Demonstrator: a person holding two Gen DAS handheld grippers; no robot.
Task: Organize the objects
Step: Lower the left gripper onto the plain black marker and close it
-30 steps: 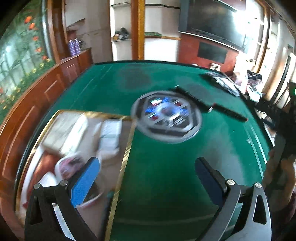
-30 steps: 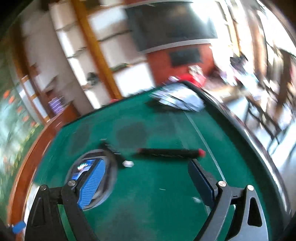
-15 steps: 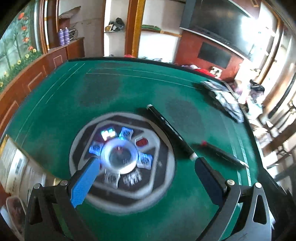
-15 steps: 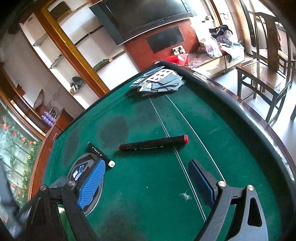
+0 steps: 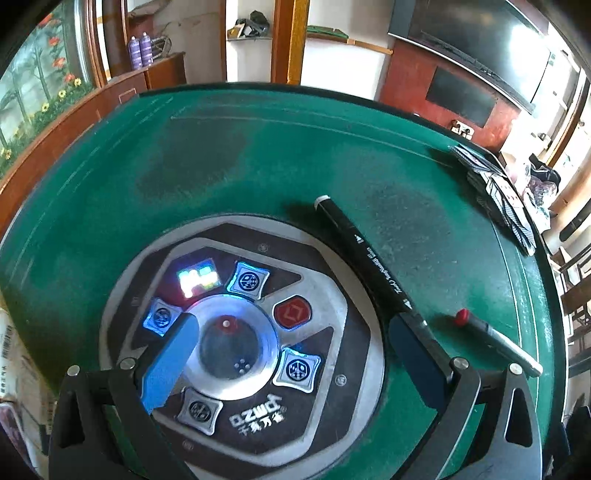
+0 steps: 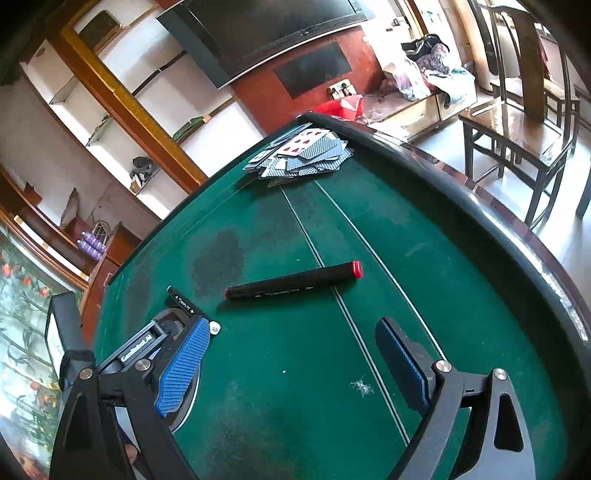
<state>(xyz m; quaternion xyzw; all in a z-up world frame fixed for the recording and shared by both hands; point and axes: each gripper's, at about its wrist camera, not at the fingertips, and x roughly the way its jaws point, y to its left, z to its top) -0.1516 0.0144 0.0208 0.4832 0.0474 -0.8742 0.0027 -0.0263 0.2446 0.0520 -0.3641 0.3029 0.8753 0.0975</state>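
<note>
A black marker with a red cap [image 6: 291, 282] lies across the green felt, ahead of my right gripper [image 6: 291, 354], which is open and holds nothing. A second black marker with a white end [image 5: 364, 254] rests along the edge of the round control panel [image 5: 243, 332]; its near end sits just past the right finger of my open left gripper [image 5: 291, 354], which hovers over the panel. The red-capped marker [image 5: 495, 339] shows to the right of that finger. A loose pile of playing cards [image 6: 303, 155] lies at the far table edge.
The table's raised dark rim [image 6: 480, 206] curves along the right. A wooden chair [image 6: 517, 122] stands beyond it. Shelves and a wall screen [image 6: 266, 33] fill the back. The left gripper's body [image 6: 136, 347] shows at the left of the right wrist view.
My left gripper swung right, from over boxes beside the table to above the centre panel and the white-ended marker. The right view steadied, closer to the red-capped marker.
</note>
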